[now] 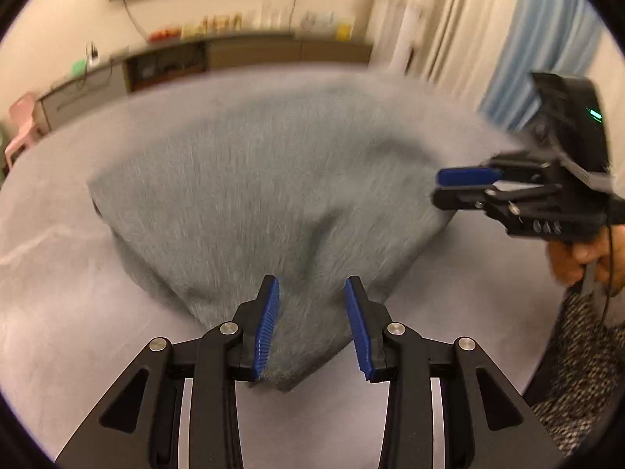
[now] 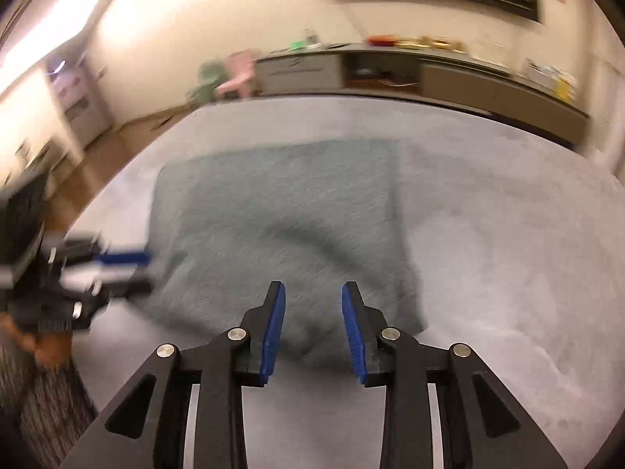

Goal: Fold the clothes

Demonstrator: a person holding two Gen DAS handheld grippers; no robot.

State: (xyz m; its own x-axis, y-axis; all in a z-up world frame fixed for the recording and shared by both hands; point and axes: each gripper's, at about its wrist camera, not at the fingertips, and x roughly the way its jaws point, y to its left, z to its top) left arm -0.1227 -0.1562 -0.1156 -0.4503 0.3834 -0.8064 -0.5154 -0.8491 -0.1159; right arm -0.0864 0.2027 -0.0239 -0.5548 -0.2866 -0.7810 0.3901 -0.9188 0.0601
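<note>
The blue-grey garment point(image 1: 273, 195) lies partly folded near the middle of the grey worktop point(image 1: 58, 273), its near corner raised toward the person. The risk is a lost corner: if either claw slips or the two hands move unevenly, the cloth could sag and the fold land crooked or bunched. The left claw point(image 1: 312, 320) has its jaws partly apart with the lifted corner of the garment between them; the cloth seems to touch the left pad, though blur leaves it unclear whether both pads truly pinch it. The right claw point(image 2: 312, 328) is also partly apart over the garment's near edge, with a lump of cloth between its jaws, grip equally uncertain.
</note>
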